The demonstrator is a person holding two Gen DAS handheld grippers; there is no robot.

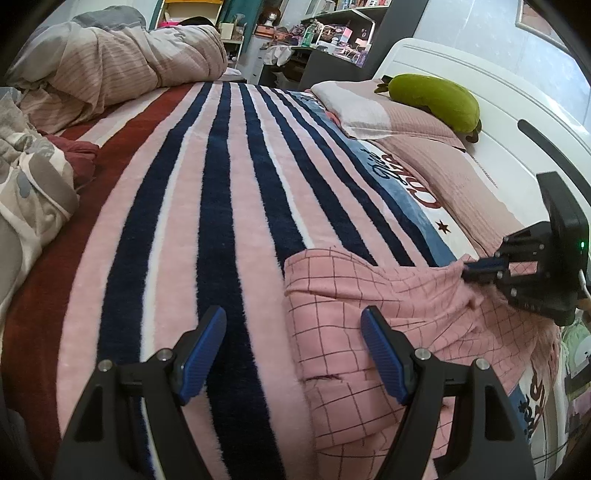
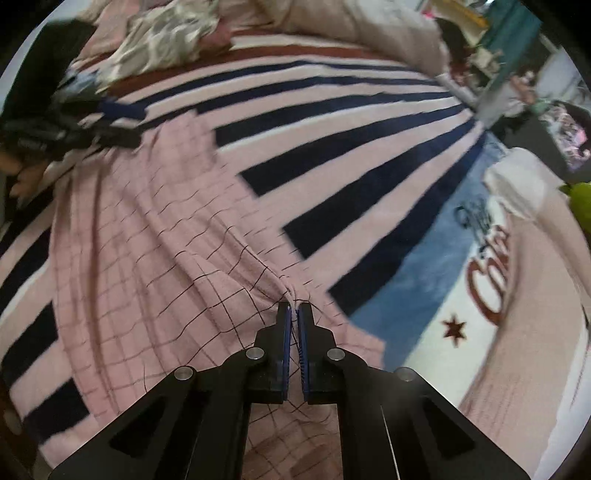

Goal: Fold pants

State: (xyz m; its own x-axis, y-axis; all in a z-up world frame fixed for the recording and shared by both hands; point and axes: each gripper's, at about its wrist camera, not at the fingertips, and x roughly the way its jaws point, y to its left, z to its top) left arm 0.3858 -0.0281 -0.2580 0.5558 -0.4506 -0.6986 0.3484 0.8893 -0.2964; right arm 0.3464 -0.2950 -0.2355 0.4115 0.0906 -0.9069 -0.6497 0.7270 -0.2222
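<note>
Pink pants point(image 1: 399, 291) with a thin dark check lie spread on the striped blanket point(image 1: 221, 221). My right gripper point(image 2: 294, 308) is shut on a pinched fold at the pants' point(image 2: 147, 240) edge, and the cloth puckers toward its tips. The left wrist view shows the same right gripper point(image 1: 467, 271) at the right, biting the raised fabric. My left gripper point(image 1: 293, 317) stands open over the pants' left edge, one pad over the blanket and one over the cloth, gripping nothing. In the right wrist view, blurred, the left gripper point(image 2: 125, 123) sits at the pants' far corner.
A rumpled duvet point(image 1: 122, 62) and loose patterned clothes point(image 1: 33, 184) lie along the bed's left side. Pink pillows point(image 1: 399, 118) with a green plush toy point(image 1: 439, 99) rest against the white headboard point(image 1: 498, 96). Cluttered shelves point(image 1: 332, 33) stand beyond the bed.
</note>
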